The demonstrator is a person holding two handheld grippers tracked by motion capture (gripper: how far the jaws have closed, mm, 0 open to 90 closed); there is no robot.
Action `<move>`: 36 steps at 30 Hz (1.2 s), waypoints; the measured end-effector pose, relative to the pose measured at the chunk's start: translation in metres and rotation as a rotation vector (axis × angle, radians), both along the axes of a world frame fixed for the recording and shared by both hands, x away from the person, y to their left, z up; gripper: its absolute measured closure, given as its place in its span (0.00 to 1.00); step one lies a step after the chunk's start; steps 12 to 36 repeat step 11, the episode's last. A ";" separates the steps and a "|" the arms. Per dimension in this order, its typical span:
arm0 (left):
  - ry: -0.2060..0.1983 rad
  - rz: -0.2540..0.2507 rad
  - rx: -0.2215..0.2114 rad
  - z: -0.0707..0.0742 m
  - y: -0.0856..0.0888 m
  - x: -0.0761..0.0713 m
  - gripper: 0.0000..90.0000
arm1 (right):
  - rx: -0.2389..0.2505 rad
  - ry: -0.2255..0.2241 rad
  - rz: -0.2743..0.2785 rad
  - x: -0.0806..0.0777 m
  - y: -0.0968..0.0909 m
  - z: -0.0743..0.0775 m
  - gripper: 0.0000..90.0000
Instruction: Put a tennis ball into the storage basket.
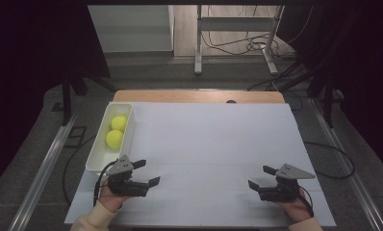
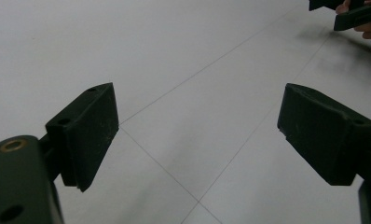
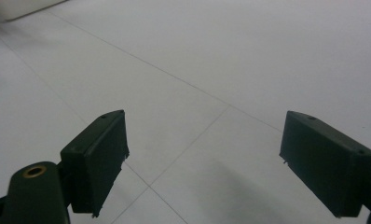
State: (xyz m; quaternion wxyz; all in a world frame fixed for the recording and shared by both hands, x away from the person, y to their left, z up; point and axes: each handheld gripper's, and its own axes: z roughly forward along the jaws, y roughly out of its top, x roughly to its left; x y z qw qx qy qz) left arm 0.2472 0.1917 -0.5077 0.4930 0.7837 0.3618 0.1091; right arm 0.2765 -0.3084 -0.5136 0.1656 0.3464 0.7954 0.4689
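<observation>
Jaws wide on both grippers; two tennis balls [image 1: 115,131] fill white bin [image 1: 96,153].

— What sits closest to your left hand?
— Two fuzzy yellow-green tennis balls [image 1: 116,131], one just beyond the other, barely apart.
— Where exactly?
— In the far half of the long white plastic bin [image 1: 94,156] along the table's left edge, resting on its floor.

Two matte-black two-jaw grippers — left gripper [image 1: 148,172], right gripper [image 1: 261,177] — each carry a grey three-cornered plate and black cable; cream sleeve cuffs [image 1: 94,220] show.
</observation>
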 end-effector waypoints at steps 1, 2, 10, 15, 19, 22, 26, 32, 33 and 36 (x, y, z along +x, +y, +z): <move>-0.001 0.000 0.005 0.000 0.000 -0.001 0.15 | -0.003 -0.001 0.002 0.000 0.001 0.000 0.17; -0.003 -0.003 0.011 -0.001 0.000 -0.001 0.15 | -0.009 -0.001 0.002 0.000 0.001 0.000 0.17; 0.011 -0.014 0.019 -0.004 -0.003 0.000 0.15 | -0.014 -0.004 0.004 0.000 0.002 -0.001 0.17; 0.014 -0.015 0.019 -0.004 -0.003 0.000 0.15 | -0.014 -0.005 0.006 0.000 0.002 -0.001 0.17; 0.014 -0.015 0.019 -0.004 -0.003 0.000 0.15 | -0.014 -0.005 0.006 0.000 0.002 -0.001 0.17; 0.014 -0.015 0.019 -0.004 -0.003 0.000 0.15 | -0.014 -0.005 0.006 0.000 0.002 -0.001 0.17; 0.014 -0.015 0.019 -0.004 -0.003 0.000 0.15 | -0.014 -0.005 0.006 0.000 0.002 -0.001 0.17; 0.014 -0.015 0.019 -0.004 -0.003 0.000 0.15 | -0.014 -0.005 0.006 0.000 0.002 -0.001 0.17; 0.014 -0.015 0.019 -0.004 -0.003 0.000 0.15 | -0.014 -0.005 0.006 0.000 0.002 -0.001 0.17; 0.014 -0.015 0.019 -0.004 -0.003 0.000 0.15 | -0.014 -0.005 0.006 0.000 0.002 -0.001 0.17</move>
